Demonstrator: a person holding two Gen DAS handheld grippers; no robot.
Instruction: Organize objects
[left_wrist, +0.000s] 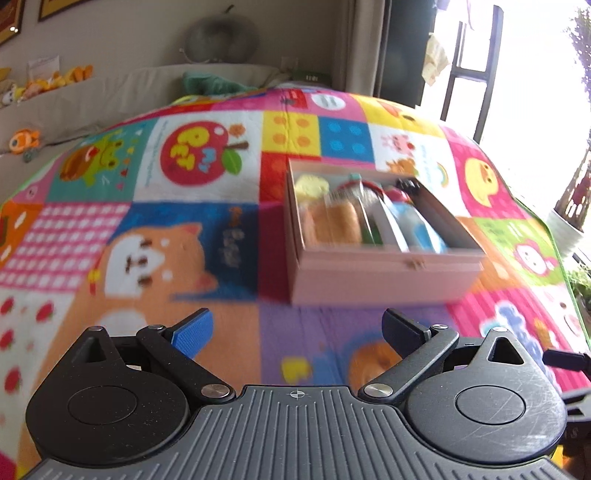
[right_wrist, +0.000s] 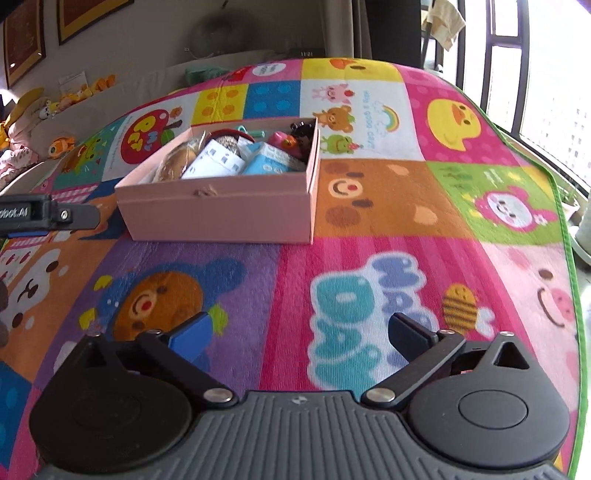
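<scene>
A pink box (left_wrist: 384, 275) stands open on a colourful cartoon play mat (left_wrist: 184, 229); it also shows in the right wrist view (right_wrist: 221, 212). It holds several items: a bread roll (right_wrist: 173, 164), white packets (right_wrist: 218, 162), a blue carton (right_wrist: 269, 158), a pink and orange toy (right_wrist: 282, 140) and something black (right_wrist: 303, 133). My left gripper (left_wrist: 297, 332) is open and empty, a little short of the box and to its left. My right gripper (right_wrist: 299, 338) is open and empty, further back and to the box's right. The left gripper's finger (right_wrist: 40, 216) shows at the right view's left edge.
The mat (right_wrist: 369, 206) has a green edge (right_wrist: 569, 236) on the right, by a bright window (right_wrist: 546, 55). A beige sofa (left_wrist: 85, 99) with plush toys (left_wrist: 55, 79) and a green cloth (left_wrist: 210, 83) lies behind the mat. A plant pot (left_wrist: 569, 221) stands at right.
</scene>
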